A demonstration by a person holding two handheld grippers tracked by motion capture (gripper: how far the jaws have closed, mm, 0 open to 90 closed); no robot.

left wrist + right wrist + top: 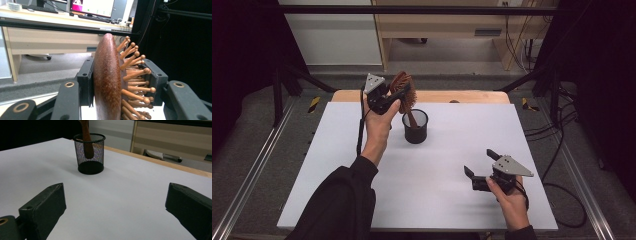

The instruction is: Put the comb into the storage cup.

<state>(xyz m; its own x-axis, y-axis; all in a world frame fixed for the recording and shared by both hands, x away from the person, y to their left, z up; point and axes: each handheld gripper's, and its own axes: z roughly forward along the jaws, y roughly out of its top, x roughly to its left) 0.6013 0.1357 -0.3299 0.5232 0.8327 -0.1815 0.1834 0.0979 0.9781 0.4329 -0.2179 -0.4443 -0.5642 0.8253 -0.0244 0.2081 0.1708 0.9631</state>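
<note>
A brown wooden hairbrush (404,90) with round-tipped wooden bristles stands with its handle down inside a black mesh cup (415,127) on the white table top. My left gripper (398,95) is shut on the brush head, one jaw on the smooth back and the other among the bristles; the brush head (107,82) rises between the jaws in the left gripper view. My right gripper (480,165) rests open near the front right of the table, nothing between its jaws. In the right gripper view the mesh cup (89,153) stands ahead with the brush handle (86,141) dipping into it.
The white sheet (362,200) covers a wooden table whose far edge (472,96) shows behind the cup. Metal frame rails (252,175) run along both sides. Cables (557,150) lie on the floor at the right. A desk with monitors (92,7) stands beyond.
</note>
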